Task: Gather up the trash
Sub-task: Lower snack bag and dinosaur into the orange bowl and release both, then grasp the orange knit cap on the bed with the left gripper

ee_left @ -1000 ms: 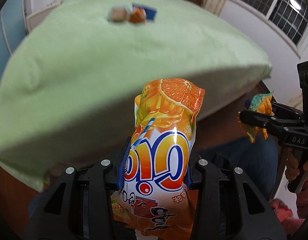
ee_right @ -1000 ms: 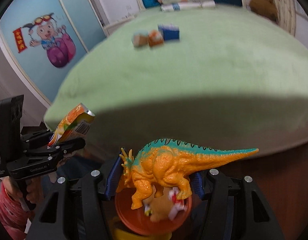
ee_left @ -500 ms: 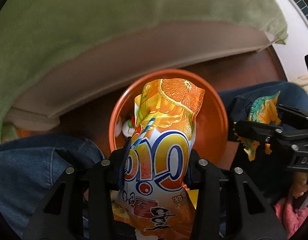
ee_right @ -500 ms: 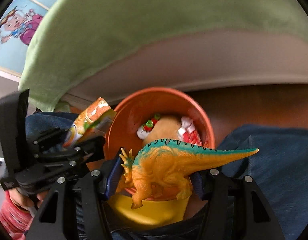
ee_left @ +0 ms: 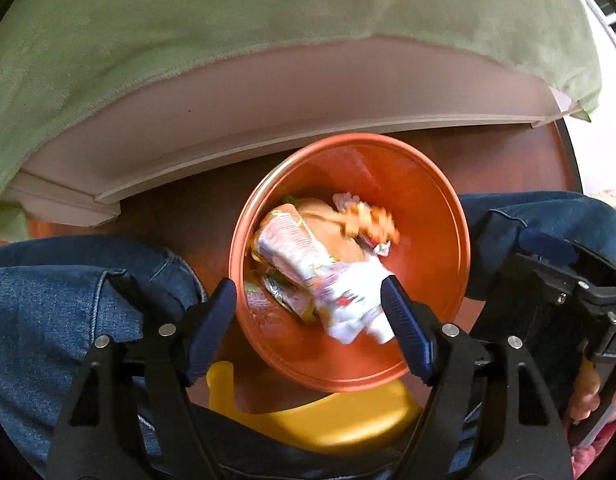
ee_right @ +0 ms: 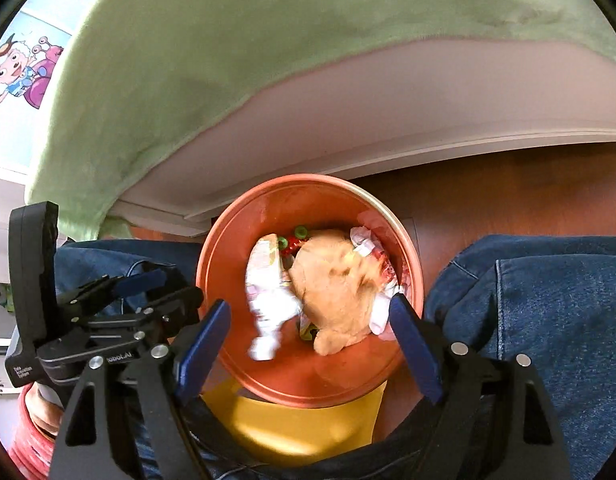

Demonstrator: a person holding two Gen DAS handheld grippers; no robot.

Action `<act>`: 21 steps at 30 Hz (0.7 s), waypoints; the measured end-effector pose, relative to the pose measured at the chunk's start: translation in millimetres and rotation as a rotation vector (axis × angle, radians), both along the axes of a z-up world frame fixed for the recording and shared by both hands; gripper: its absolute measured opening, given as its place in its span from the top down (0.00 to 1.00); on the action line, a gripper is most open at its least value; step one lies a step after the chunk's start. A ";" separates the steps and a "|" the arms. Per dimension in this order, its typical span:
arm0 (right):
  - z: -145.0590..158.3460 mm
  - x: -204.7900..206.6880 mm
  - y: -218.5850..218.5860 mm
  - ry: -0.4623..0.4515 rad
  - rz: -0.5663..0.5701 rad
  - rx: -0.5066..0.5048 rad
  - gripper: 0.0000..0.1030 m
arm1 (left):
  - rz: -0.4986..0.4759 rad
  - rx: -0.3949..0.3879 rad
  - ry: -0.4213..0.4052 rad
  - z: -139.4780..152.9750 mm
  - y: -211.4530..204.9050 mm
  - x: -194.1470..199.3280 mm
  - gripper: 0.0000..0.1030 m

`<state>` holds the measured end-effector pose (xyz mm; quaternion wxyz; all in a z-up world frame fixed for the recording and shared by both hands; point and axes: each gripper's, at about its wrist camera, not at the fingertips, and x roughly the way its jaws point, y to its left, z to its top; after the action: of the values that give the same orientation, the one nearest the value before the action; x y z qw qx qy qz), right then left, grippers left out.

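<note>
An orange bin (ee_left: 440, 220) (ee_right: 308, 204) stands on the floor between the person's knees. Both grippers hover over it. My left gripper (ee_left: 310, 322) is open and empty; the orange juice pouch (ee_left: 308, 264) lies blurred inside the bin, also seen in the right wrist view (ee_right: 268, 296). My right gripper (ee_right: 310, 332) is open and empty; the orange dinosaur toy (ee_left: 368, 222) is a blur inside the bin. A tan plush toy (ee_right: 336, 292) and wrappers lie in the bin too.
The green-covered bed (ee_left: 228, 32) (ee_right: 268, 40) and its pale frame rise just beyond the bin. Jeans-clad legs (ee_left: 68, 280) (ee_right: 548, 300) flank it. A yellow stool (ee_left: 328, 420) (ee_right: 292, 424) sits under the grippers. The floor is brown wood (ee_right: 508, 200).
Both grippers tilted down from the bed to over the bin, then opened. The juice pouch and the dinosaur toy dropped into the bin.
</note>
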<state>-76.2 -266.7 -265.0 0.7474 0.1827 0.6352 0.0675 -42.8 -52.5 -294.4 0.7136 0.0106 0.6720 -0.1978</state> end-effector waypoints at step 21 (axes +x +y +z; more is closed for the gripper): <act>29.5 2.1 -20.9 -0.078 -0.060 0.060 0.23 | 0.020 -0.027 -0.135 50.1 13.5 2.4 0.29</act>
<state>-74.1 -287.6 -235.5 0.7674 0.2211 0.5976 0.0712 -40.3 -39.0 -244.4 0.7592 0.0077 0.6198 -0.1985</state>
